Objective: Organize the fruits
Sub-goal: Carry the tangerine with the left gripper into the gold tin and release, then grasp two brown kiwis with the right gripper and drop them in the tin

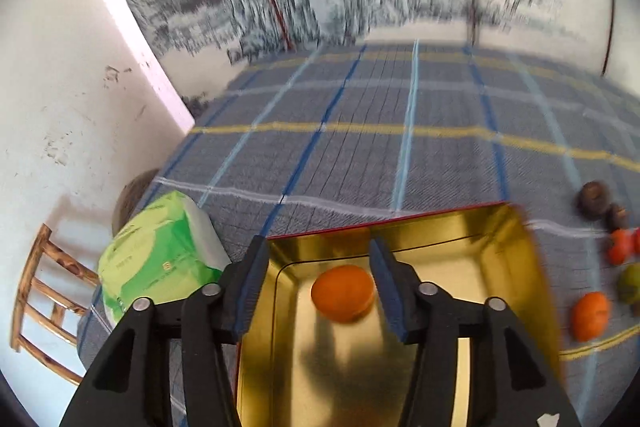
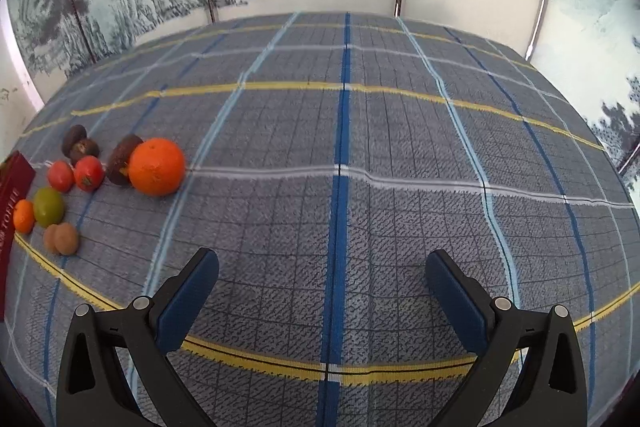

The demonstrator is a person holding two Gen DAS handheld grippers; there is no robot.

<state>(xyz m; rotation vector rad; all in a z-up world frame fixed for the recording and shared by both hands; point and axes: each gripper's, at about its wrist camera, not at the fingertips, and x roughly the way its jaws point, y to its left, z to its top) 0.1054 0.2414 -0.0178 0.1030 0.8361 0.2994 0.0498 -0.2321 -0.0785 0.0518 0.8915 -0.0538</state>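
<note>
Orange fruit sits between the left gripper jaws over the gold tin; they stand slightly apart, its right side against one pad. Right gripper hangs wide open, empty, remaining fruits at ten o'clock.

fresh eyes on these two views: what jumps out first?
The gold tin under the left gripper, with a small orange fruit between its open pads. Then the big orange amid a fruit cluster at the left of the plaid cloth, away from the open right gripper.
</note>
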